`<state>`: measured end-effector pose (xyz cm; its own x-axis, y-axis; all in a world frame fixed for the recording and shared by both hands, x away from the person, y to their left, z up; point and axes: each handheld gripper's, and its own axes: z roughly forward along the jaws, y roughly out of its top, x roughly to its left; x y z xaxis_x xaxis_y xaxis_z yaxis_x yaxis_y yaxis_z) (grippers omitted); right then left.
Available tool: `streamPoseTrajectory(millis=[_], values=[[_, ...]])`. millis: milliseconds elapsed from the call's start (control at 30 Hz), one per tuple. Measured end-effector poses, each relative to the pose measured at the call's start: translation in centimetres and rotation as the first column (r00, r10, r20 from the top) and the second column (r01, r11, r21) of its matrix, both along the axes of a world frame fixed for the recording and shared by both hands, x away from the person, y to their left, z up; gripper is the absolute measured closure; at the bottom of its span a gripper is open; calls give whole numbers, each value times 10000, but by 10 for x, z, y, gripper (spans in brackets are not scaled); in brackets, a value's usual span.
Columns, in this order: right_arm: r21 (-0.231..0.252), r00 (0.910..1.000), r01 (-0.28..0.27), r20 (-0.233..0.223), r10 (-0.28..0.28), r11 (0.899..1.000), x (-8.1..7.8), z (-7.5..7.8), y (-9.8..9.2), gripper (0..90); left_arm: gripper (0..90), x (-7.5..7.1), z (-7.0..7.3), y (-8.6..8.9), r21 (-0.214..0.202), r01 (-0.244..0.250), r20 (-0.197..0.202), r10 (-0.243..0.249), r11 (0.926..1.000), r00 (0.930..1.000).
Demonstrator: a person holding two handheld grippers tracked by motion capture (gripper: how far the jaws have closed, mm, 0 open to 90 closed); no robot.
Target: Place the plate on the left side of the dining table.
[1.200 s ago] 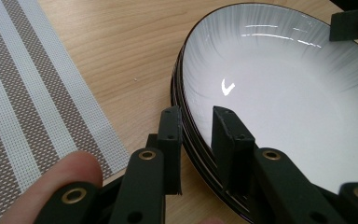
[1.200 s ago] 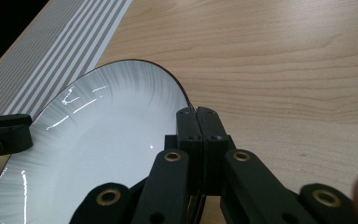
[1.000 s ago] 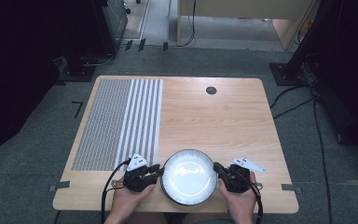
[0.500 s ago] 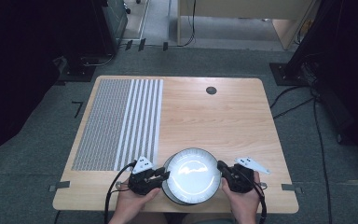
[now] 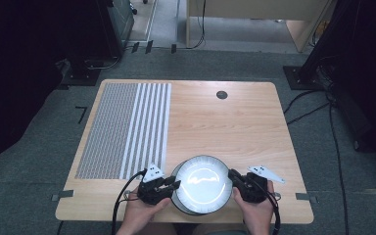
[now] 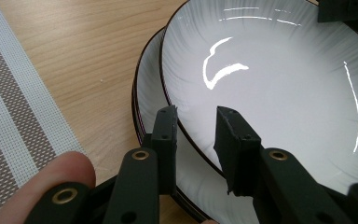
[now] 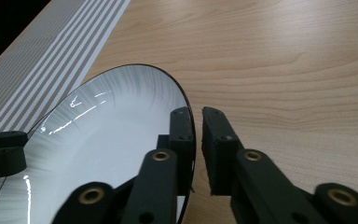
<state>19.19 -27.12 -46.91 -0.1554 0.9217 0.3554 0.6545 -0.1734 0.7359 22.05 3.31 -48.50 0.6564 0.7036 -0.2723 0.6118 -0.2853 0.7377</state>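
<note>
Two white plates with dark rims are stacked at the table's near edge. The top plate (image 5: 201,183) (image 6: 270,84) (image 7: 112,140) sits offset over the lower plate (image 6: 149,93). My left gripper (image 5: 175,185) (image 6: 196,114) is on the top plate's left rim, one jaw under it and one on its inner face, gripping it. My right gripper (image 5: 232,175) (image 7: 196,112) straddles the right rim. Its jaws have just been opening, and a sliver of gap shows beside the rim.
A grey striped woven placemat (image 5: 127,127) (image 6: 14,107) (image 7: 51,60) covers the table's left part. The bare wooden table (image 5: 225,127) has a round dark cable hole (image 5: 222,94) at the back. Cables and dark stands lie on the floor around it.
The left gripper has edged slightly right, further onto the plate's rim. The plates and the right hand stay about where they were.
</note>
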Motion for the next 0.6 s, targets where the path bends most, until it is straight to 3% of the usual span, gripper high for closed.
streamPoseTrajectory(millis=[167,267,367,400,500,600], values=[[181,9989,-146,-447,154,9997,2,-3,-1,757,695,0,0,0,3,-7,-4,7,10000,10000],[374,9943,-211,-1041,249,9991,4,-8,1,756,696,0,0,0,-16,-12,8,12,10000,10000],[560,9925,-211,-1188,277,9982,5,-11,2,763,695,0,0,0,-24,-13,5,13,10000,10000],[919,9915,-154,-1274,271,9957,6,-14,2,786,695,0,0,0,-32,-16,9,16,10000,10000],[1314,9915,89,-1295,83,9913,5,-15,1,821,692,0,0,0,-43,-18,6,18,10000,10000],[2168,9891,424,-1471,-103,9753,5,-18,-4,838,685,0,-1,0,-105,2,-41,-2,9999,10000]])
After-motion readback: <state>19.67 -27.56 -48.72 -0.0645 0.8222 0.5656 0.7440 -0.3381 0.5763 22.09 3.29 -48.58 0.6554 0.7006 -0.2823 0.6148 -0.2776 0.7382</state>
